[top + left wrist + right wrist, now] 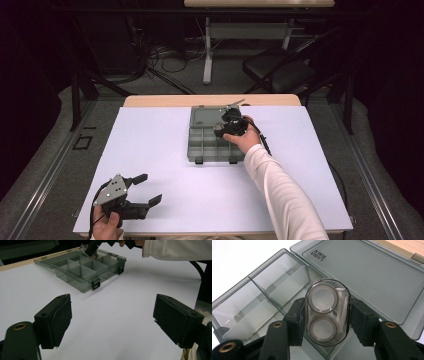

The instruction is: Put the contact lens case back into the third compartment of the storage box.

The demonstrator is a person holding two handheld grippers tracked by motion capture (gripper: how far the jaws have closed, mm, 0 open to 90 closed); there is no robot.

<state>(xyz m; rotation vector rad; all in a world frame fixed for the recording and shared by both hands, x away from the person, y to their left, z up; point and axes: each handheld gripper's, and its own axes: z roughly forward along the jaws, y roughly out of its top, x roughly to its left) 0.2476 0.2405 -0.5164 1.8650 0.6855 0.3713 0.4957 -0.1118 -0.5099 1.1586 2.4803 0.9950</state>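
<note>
A smoky-grey compartment box (196, 150) lies open on the white sheet, its lid (206, 116) folded flat toward the far side. My right gripper (228, 125) hovers over the box's right part, shut on a clear oval insert (327, 312) with two round cups. In the right gripper view the pads (298, 322) press its two long sides above the box's dividers (284, 287) and beside the lid (367, 275). The left gripper (149, 189) rests near the front left corner of the table, open with nothing between its fingers. Its view shows the box (75, 277) ahead and the insert (89, 250) over it.
The white sheet (165, 150) covers a wooden table whose far edge (165, 100) shows behind the box. A black chair (280, 70) and another table's white leg (207, 55) stand beyond. A cable (264, 142) trails from the right gripper along the sleeve.
</note>
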